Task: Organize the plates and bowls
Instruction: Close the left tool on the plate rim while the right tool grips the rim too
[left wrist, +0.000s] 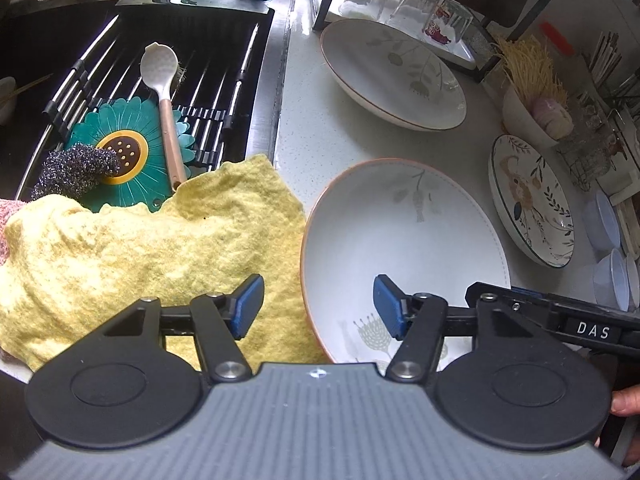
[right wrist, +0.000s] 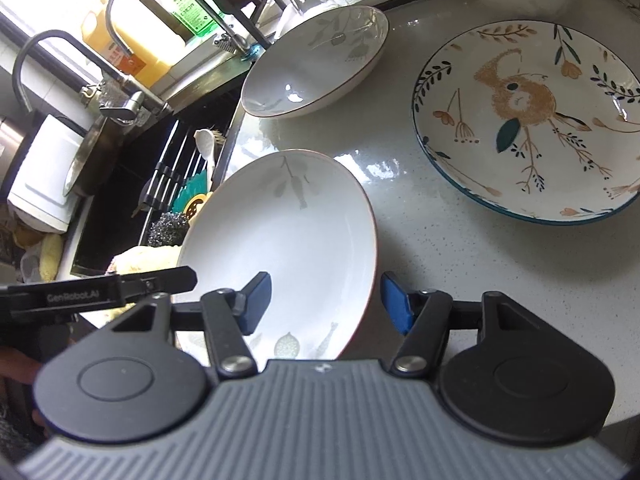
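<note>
The near bowl (left wrist: 404,248) sits on the counter (left wrist: 304,128) at its sink-side edge, its left rim over the yellow cloth (left wrist: 160,240). Both grippers straddle its near rim from opposite sides. The left gripper (left wrist: 318,306) has one pad above the cloth and one inside the bowl. The right gripper (right wrist: 326,302) has one pad inside and one outside the right rim. Both sets of jaws stand half open around the rim, not visibly pressing it. The second bowl (left wrist: 392,76) lies toward the back, and the patterned plate (right wrist: 528,120) toward the right edge.
</note>
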A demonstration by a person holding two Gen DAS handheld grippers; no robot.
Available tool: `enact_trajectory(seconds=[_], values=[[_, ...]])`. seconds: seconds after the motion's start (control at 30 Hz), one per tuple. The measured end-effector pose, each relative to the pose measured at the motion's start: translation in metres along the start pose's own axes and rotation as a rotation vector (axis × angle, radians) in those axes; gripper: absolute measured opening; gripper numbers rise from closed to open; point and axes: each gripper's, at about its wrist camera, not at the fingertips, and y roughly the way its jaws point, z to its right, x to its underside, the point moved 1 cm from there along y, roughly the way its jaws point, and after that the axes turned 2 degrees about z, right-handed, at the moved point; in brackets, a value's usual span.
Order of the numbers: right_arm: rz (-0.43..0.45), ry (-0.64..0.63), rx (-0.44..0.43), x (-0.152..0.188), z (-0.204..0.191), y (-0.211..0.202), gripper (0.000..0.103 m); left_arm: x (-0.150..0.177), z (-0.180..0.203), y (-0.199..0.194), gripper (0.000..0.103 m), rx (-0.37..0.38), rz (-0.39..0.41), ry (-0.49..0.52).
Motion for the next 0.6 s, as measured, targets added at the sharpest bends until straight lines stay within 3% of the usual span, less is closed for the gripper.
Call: enact_trajectory(seconds=[0.23, 0.3, 0.37, 0.6], values=[[-0.001, 0.023, 0.041, -0.0004, 0.0062, 0.0098, 0.03, 0.0007, -0.003, 0.0062, 0.037, -0.012, -0.003, -0.025], [0.003, 0.026, 0.045, -0.0012, 0.0088, 0.0103, 0.023, 0.0017, -0.0041, 0.0089, 0.025, -0.012, -0.01, -0.04], [0.004, 0.019, 0.046, -0.0013, 0.0102, 0.0102, 0.021, 0.0022, -0.0027, 0.0101, 0.017, -0.024, -0.016, -0.045], [-0.001, -0.038, 0.045, -0.0012, 0.0067, 0.0098, 0.021, 0.0049, -0.0021, 0.0082, 0.012, -0.048, -0.012, -0.056]])
